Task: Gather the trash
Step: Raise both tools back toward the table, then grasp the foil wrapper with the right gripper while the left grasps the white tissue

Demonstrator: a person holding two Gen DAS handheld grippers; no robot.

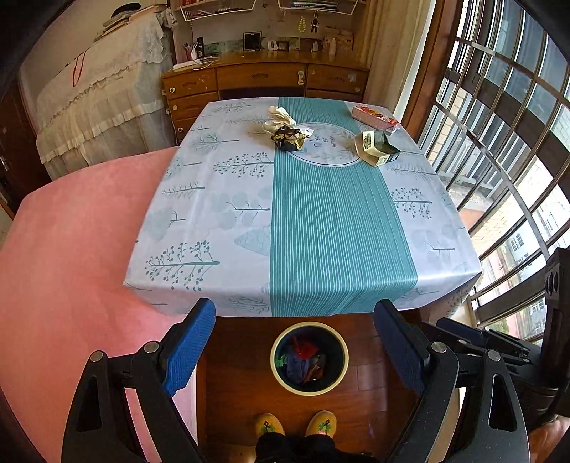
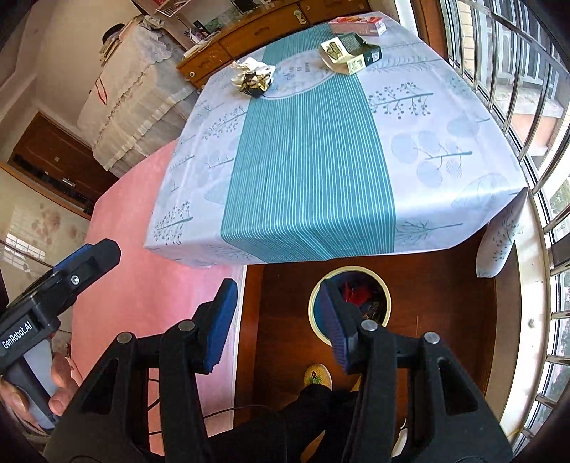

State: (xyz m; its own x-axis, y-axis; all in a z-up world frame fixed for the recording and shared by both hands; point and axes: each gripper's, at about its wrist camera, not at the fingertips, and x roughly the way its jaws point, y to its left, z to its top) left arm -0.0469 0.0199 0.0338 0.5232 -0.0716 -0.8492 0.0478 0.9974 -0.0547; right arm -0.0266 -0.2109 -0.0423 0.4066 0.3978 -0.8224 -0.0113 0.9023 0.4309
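My left gripper (image 1: 295, 345) hangs open and empty over the floor in front of the table (image 1: 320, 231). Between its blue pads shows a round cream-rimmed bin (image 1: 309, 324) holding red and dark scraps. At the table's far end lie a crumpled white paper with a dark foil wrapper (image 1: 285, 130), an opened green-and-cream carton (image 1: 377, 146) and a pink packet (image 1: 374, 115). My right gripper (image 2: 278, 326) is open too, with nothing between its pads. Its right finger covers part of the bin (image 2: 356, 269). The wrapper pile (image 2: 253, 76), carton (image 2: 349, 53) and packet (image 2: 358, 22) lie far ahead.
A pink-covered surface (image 1: 71, 231) adjoins the table on the left. Barred windows (image 1: 498, 142) run along the right, and a wooden dresser (image 1: 263, 74) stands behind. The person's yellow slippers (image 1: 295, 424) stand just behind the bin. A hand (image 2: 60, 384) holds the left tool's black body (image 2: 42, 313).
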